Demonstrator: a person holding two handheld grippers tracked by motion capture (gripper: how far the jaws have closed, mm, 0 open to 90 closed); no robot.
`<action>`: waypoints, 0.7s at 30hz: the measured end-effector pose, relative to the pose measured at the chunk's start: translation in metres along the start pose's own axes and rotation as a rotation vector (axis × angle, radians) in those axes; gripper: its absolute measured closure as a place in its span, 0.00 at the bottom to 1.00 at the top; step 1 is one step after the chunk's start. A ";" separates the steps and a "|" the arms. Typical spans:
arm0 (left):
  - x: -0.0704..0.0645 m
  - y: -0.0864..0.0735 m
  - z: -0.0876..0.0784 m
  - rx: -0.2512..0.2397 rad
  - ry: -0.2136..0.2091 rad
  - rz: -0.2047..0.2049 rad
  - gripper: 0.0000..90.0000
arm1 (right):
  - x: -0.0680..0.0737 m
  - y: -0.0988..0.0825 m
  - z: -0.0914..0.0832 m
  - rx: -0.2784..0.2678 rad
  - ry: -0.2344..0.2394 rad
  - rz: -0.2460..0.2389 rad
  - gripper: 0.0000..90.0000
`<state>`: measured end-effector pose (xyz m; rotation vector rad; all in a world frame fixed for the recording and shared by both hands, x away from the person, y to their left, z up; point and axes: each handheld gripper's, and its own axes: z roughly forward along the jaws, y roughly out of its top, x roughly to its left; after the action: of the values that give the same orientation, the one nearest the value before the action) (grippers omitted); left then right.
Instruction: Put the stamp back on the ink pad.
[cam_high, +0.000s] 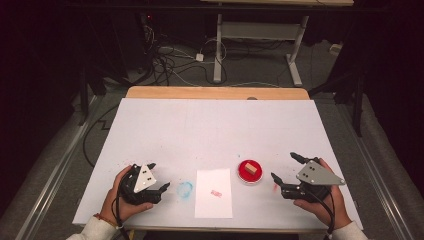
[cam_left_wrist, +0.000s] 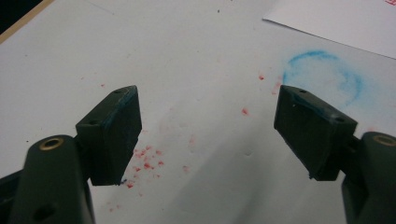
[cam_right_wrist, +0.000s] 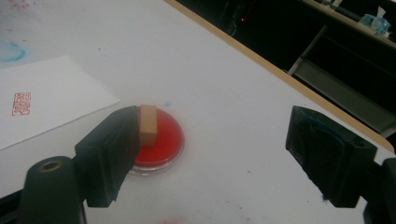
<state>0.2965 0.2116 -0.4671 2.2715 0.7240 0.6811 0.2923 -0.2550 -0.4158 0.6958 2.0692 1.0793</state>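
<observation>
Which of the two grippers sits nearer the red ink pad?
The right gripper: the red ink pad with the wooden stamp lies just beyond its open jaws, while the left gripper sits past the paper sheet.

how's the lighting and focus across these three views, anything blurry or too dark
High view: table evenly lit, the room beyond nearly black. Left gripper view: claw soft up close, red specks and blue ring on the table fairly clear. Right gripper view: wooden stamp on the red ink pad slightly soft, background dark.

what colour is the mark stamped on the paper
Red, on the white paper; the mark shows best in the right gripper view.
</observation>
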 end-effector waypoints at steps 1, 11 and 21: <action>0.000 0.000 0.000 0.000 0.005 0.001 0.25 | 0.000 -0.001 -0.001 0.000 0.000 -0.002 0.20; 0.000 0.002 -0.001 -0.013 0.017 -0.006 0.25 | -0.004 -0.017 -0.007 0.000 -0.014 0.009 0.20; -0.002 0.005 -0.001 -0.030 0.009 0.011 0.24 | -0.007 -0.045 -0.006 0.027 -0.021 0.044 0.20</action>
<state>0.2958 0.2074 -0.4636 2.2482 0.7021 0.7030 0.2858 -0.2858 -0.4490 0.7659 2.0630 1.0651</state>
